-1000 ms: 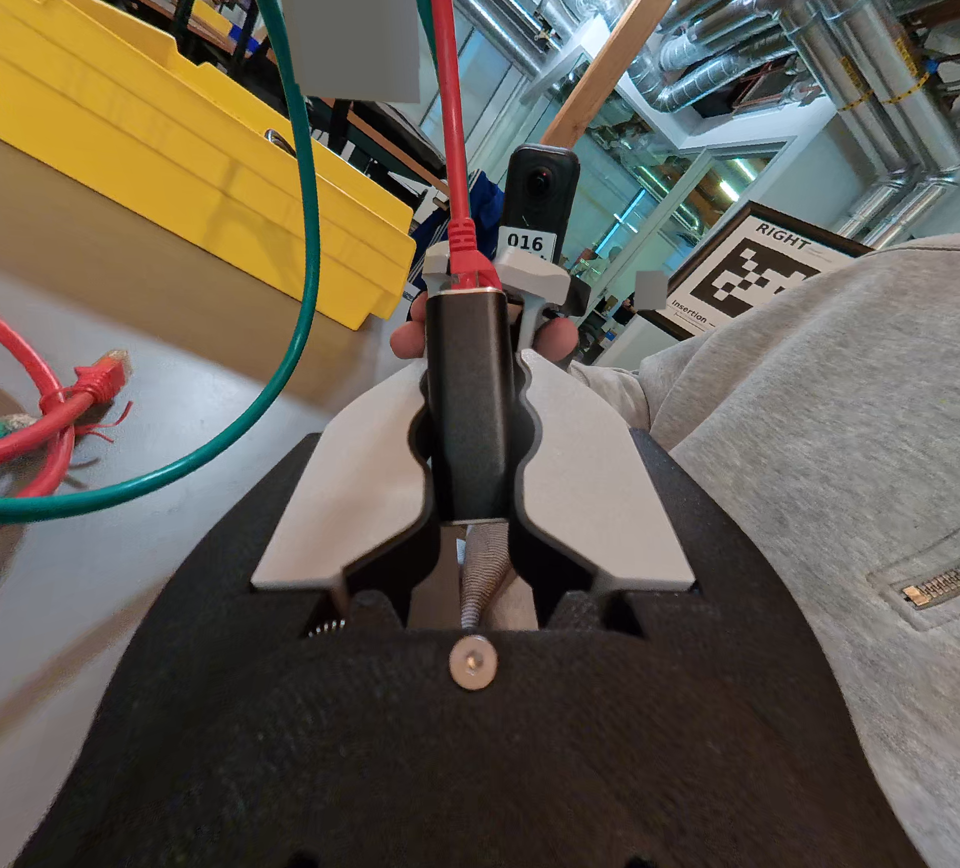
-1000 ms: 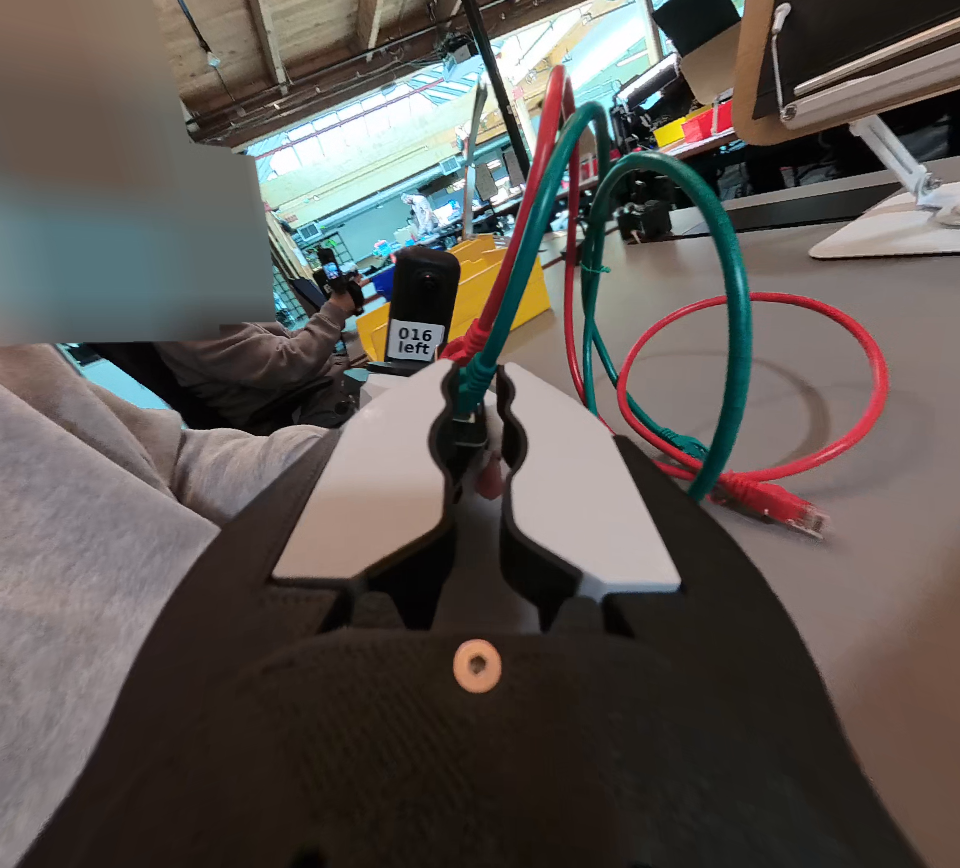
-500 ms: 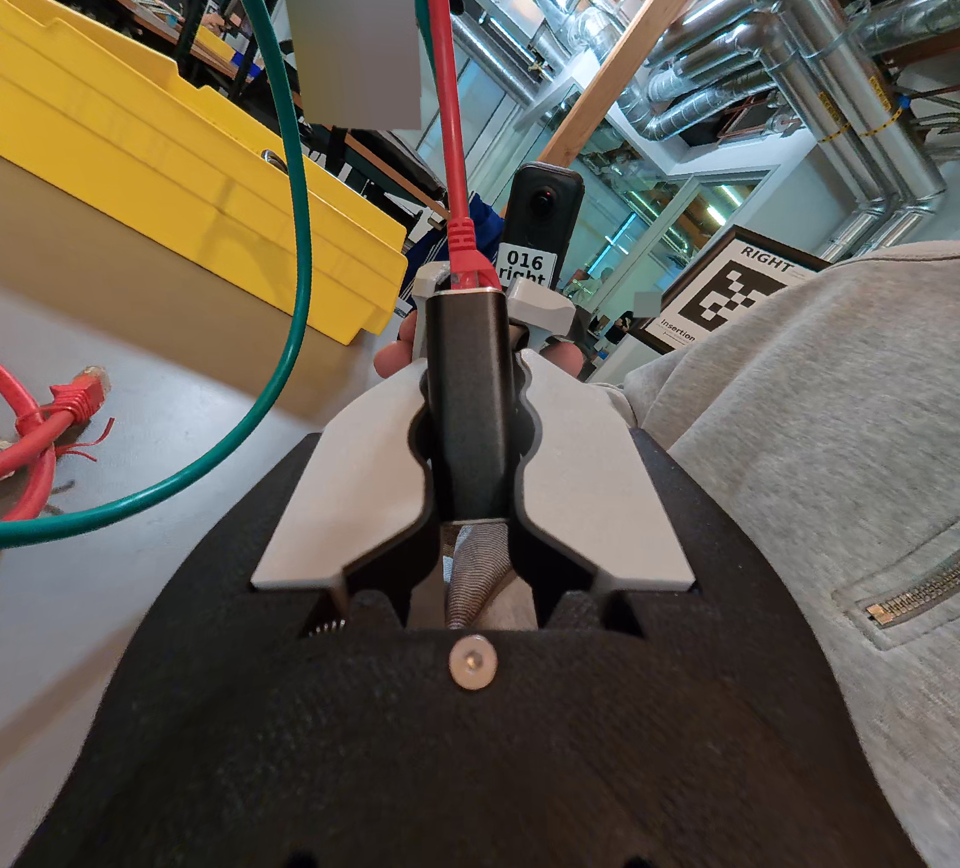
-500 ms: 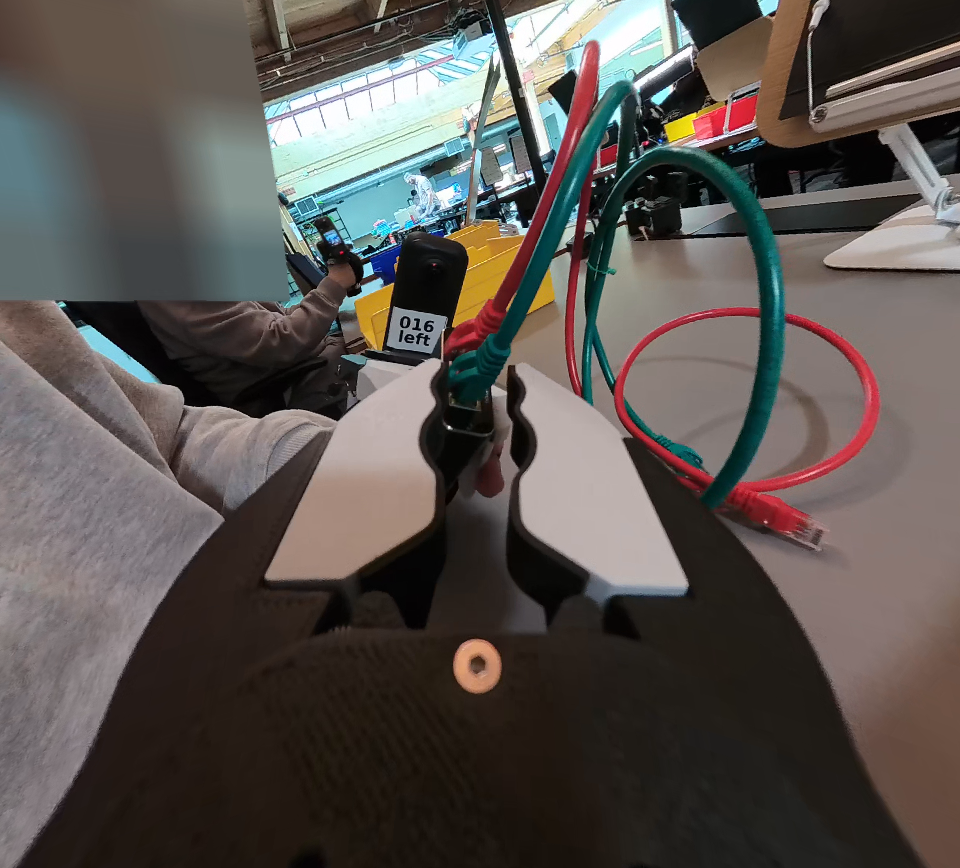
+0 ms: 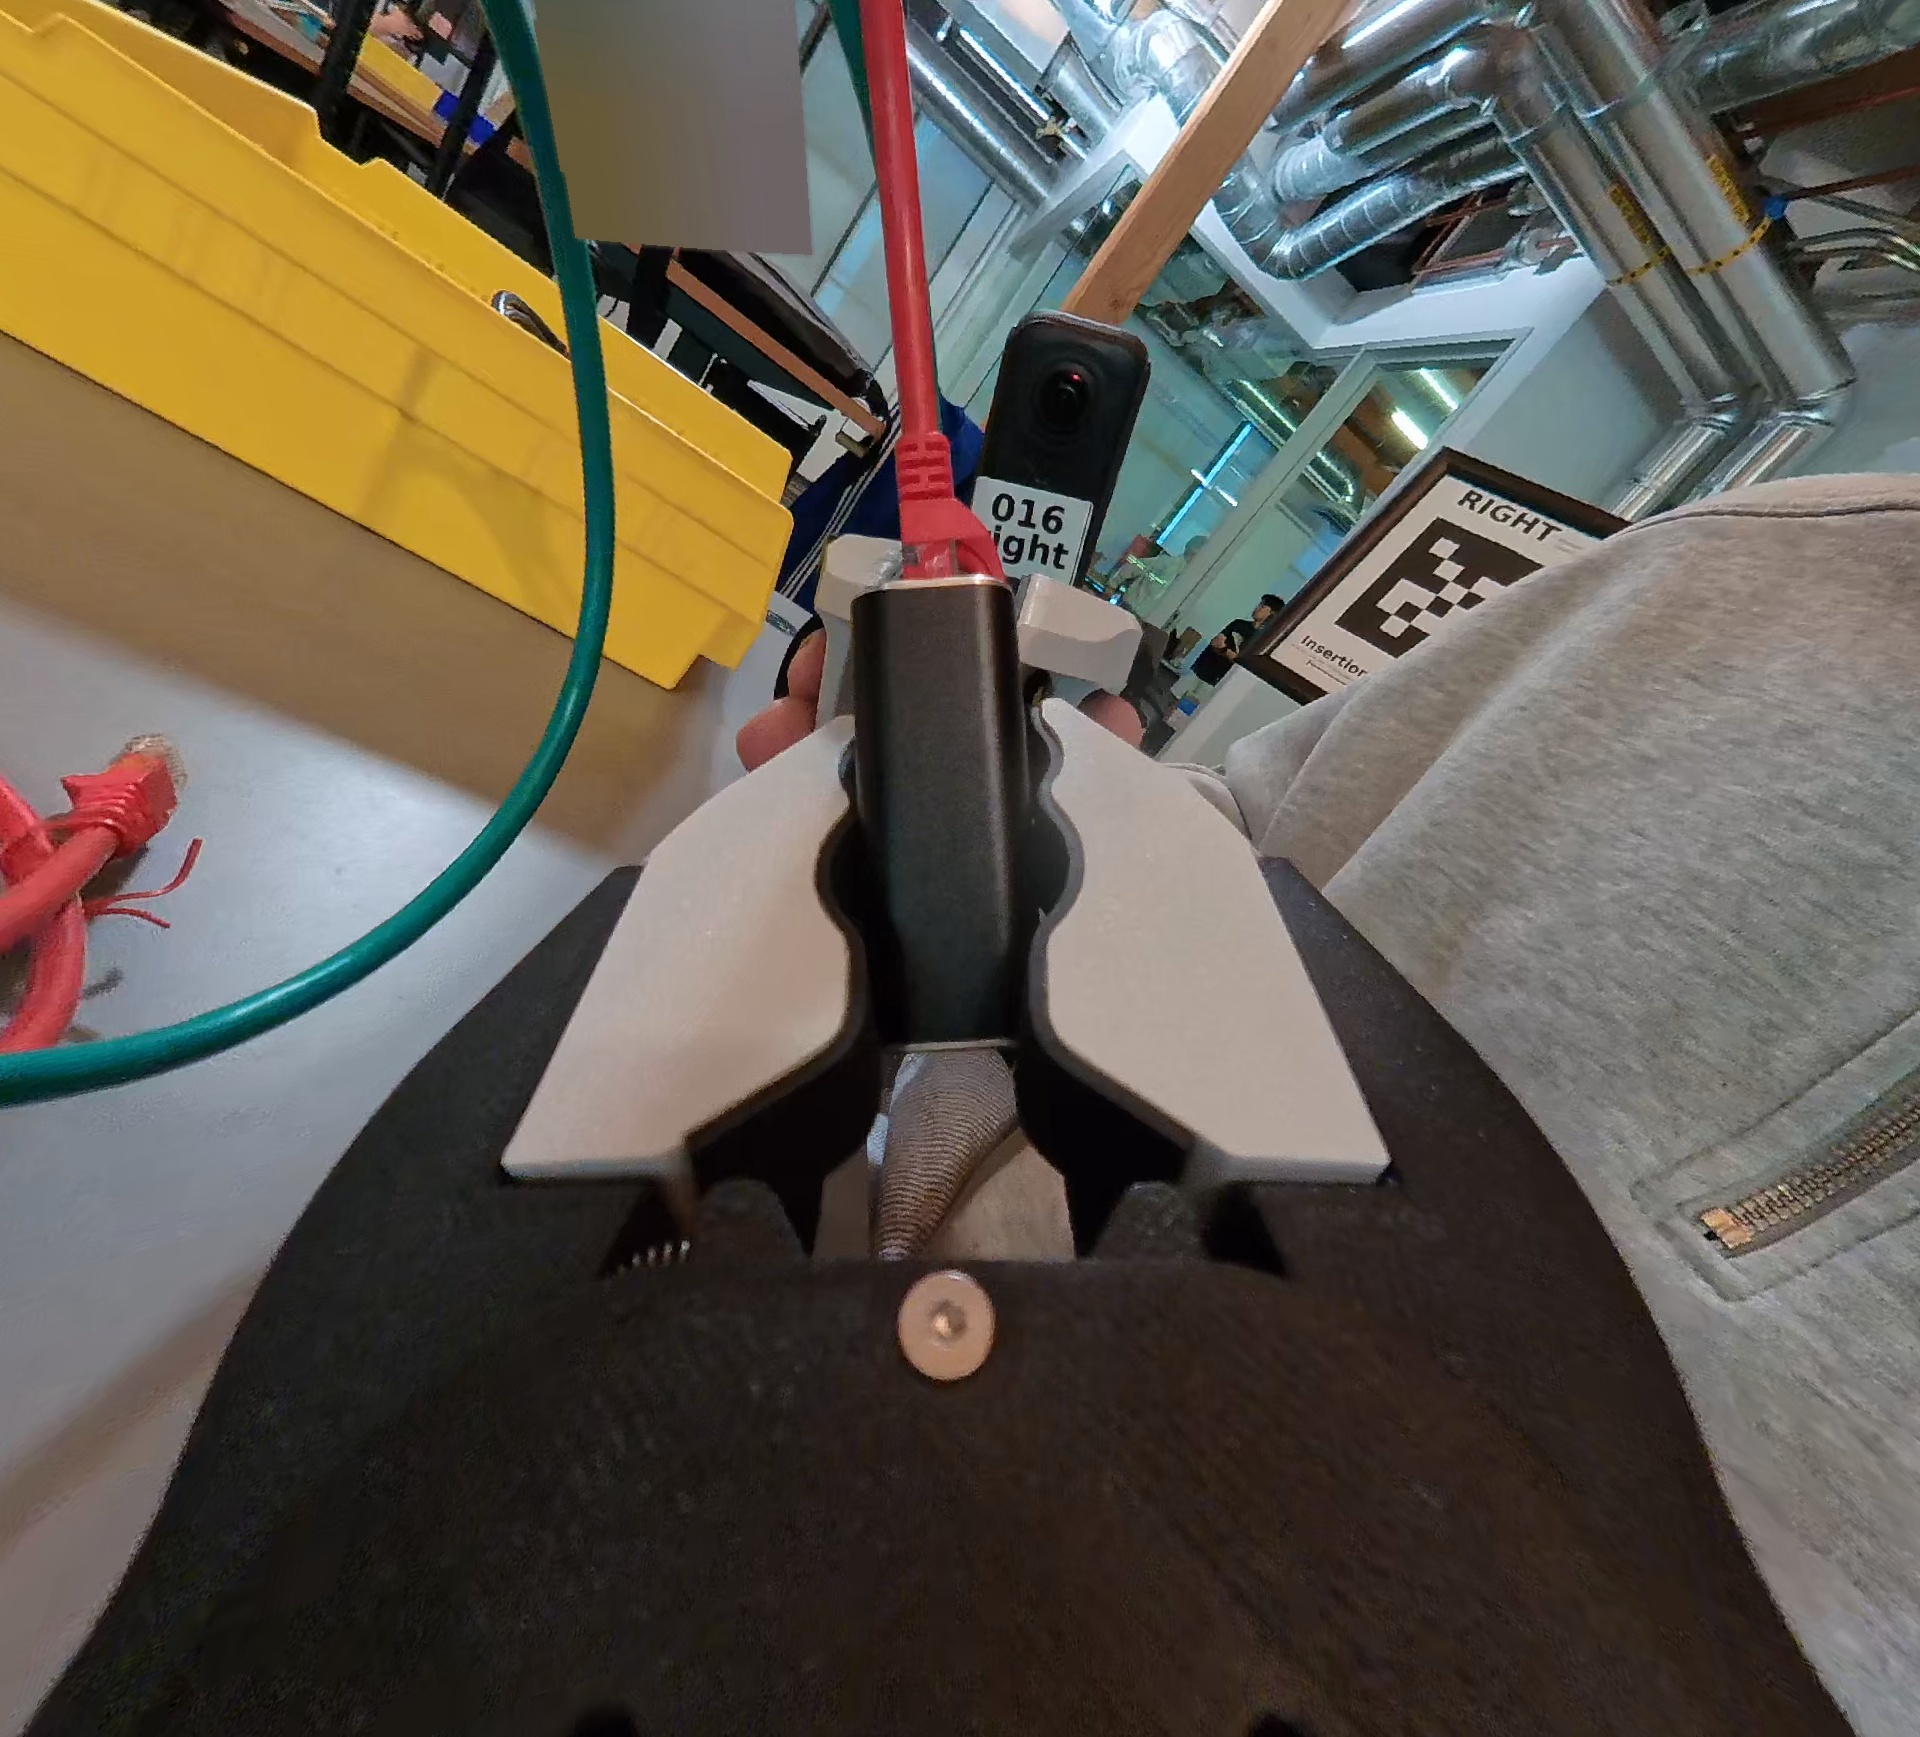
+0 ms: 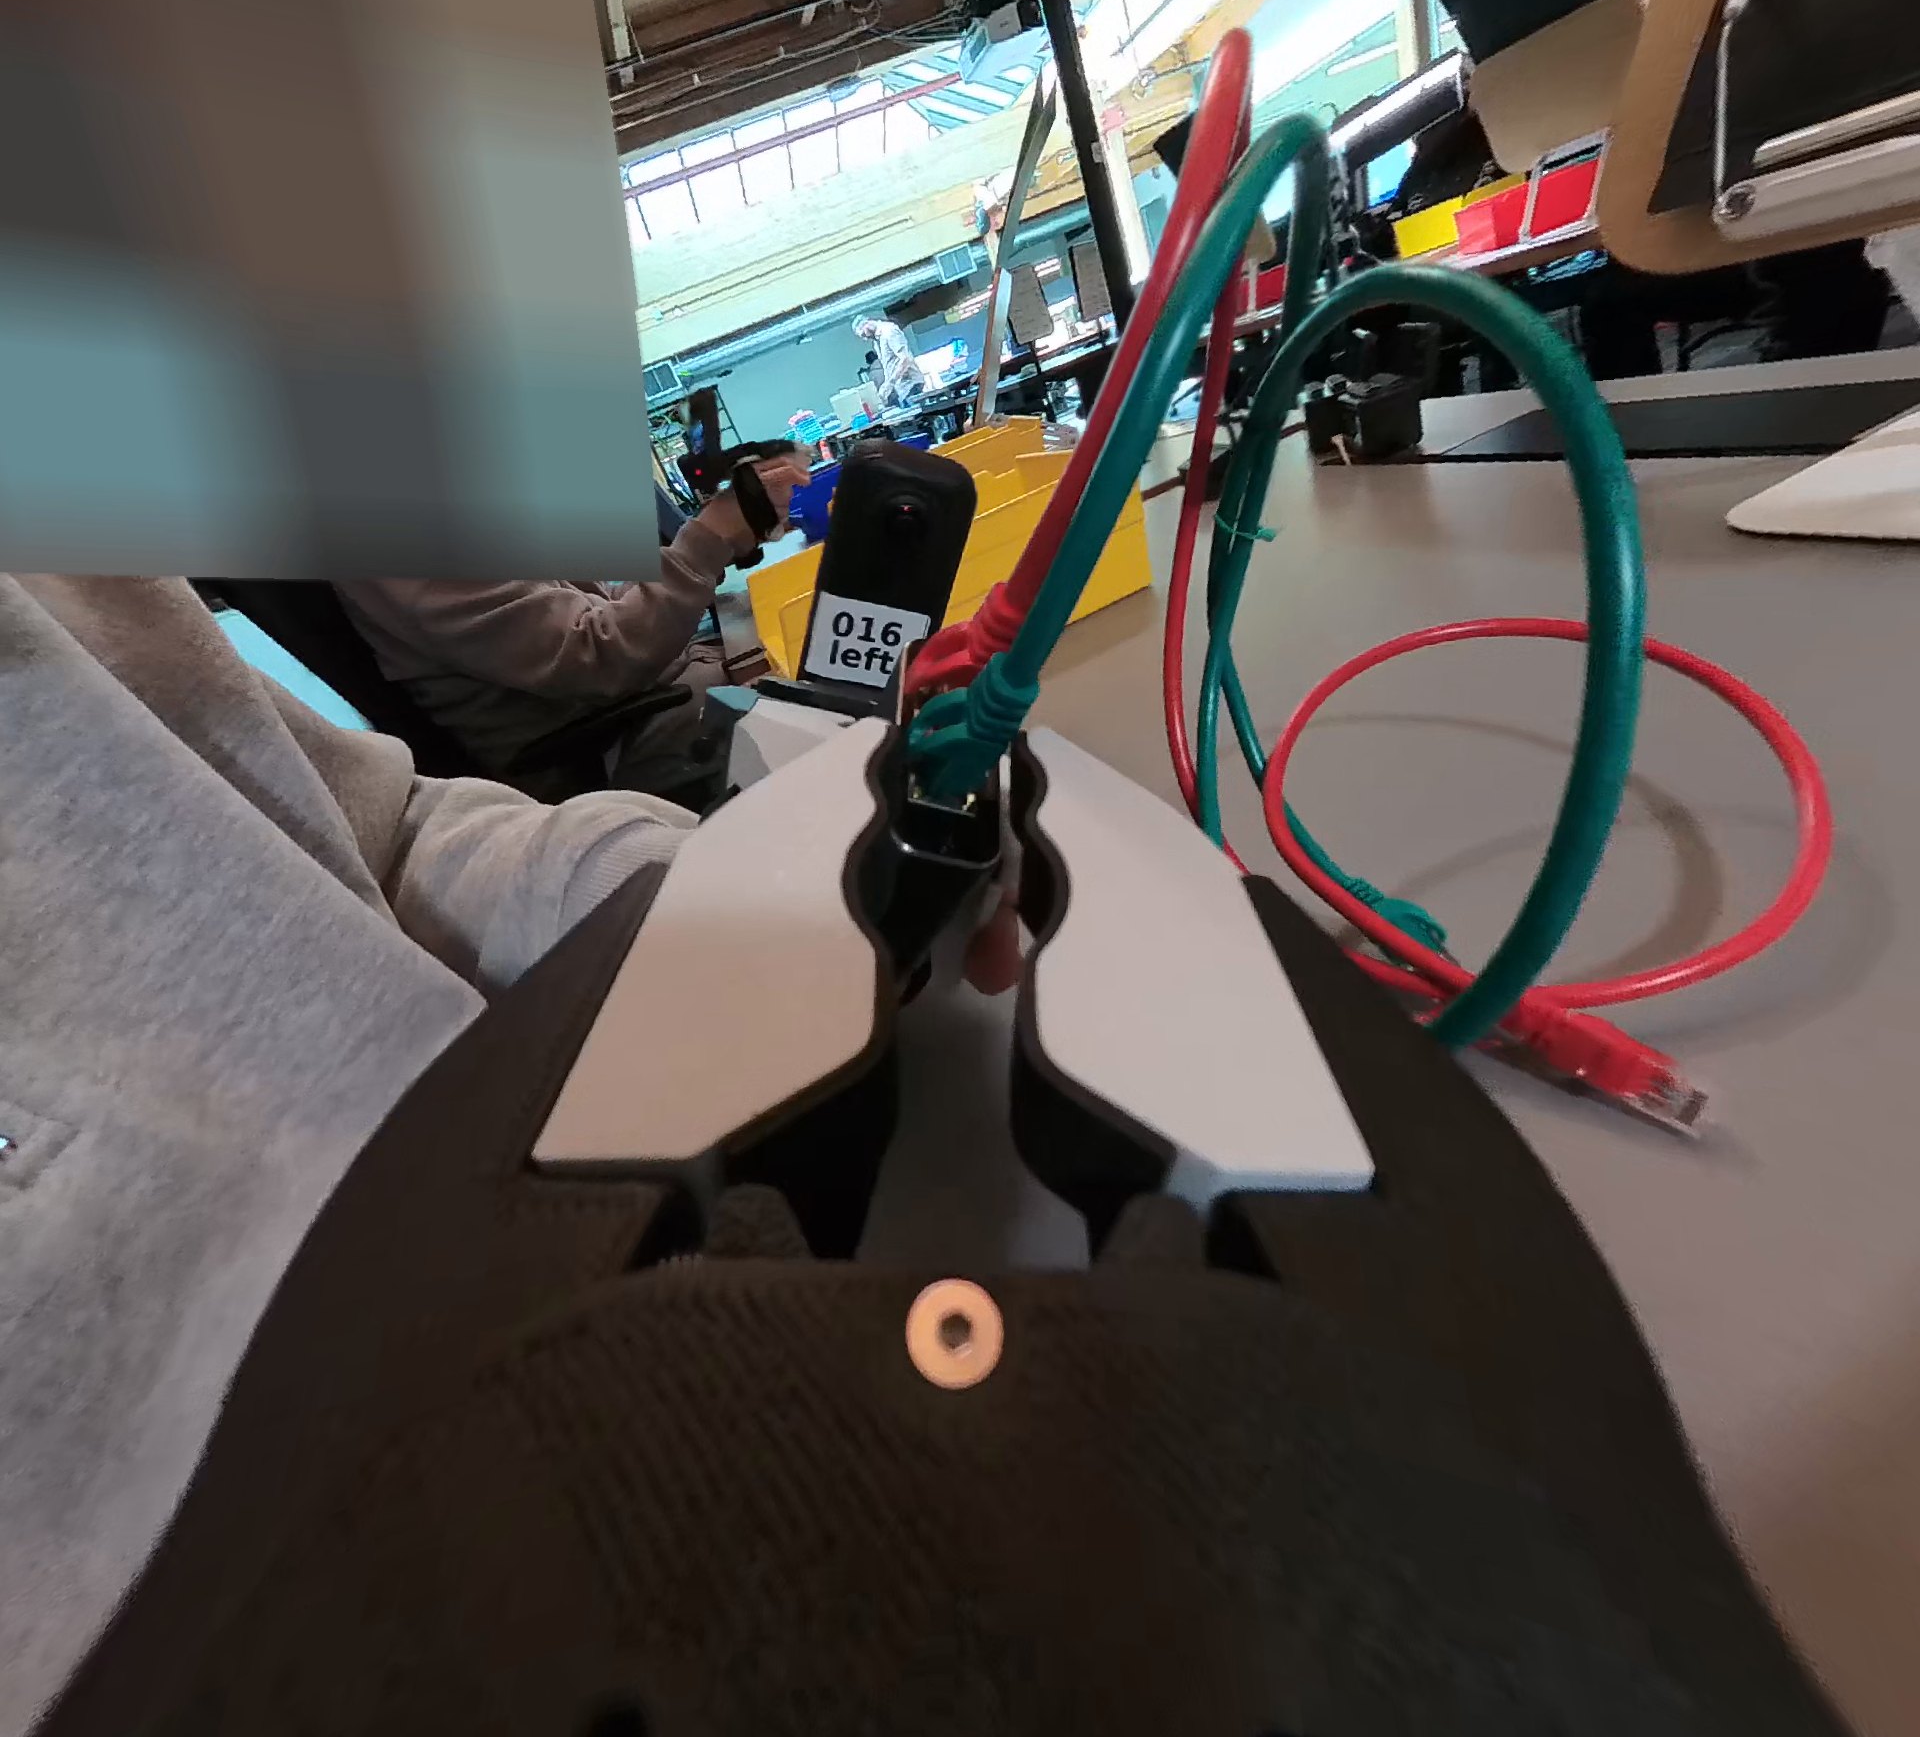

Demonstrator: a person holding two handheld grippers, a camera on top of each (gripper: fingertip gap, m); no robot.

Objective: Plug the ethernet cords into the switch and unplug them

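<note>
The black switch [image 5: 932,814] is held off the worktop [image 6: 1558,752], clamped in the left gripper [image 5: 940,752]. The right gripper [image 6: 951,856] is parted around the green plug [image 6: 961,726]; it should be pinched squarely and drawn straight.

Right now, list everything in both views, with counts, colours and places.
Black metal box switch: one, black, clamped in the left gripper.
Red ethernet cord: one, red, plugged into the switch; free plug lies on the table.
Green ethernet cord: one, green, plugged in beside the red, looping down to the table.
Yellow plastic bins: at least two, yellow, on the table's far side.
Grey table: one, grey, beneath everything.
White monitor base: one, white, right edge of the right wrist view.
Patterned marker board: one, black-and-white, background.
Person's sleeve: grey.
Left gripper: shut on the switch.
Right gripper: fingers apart around the switch's port end.
</note>
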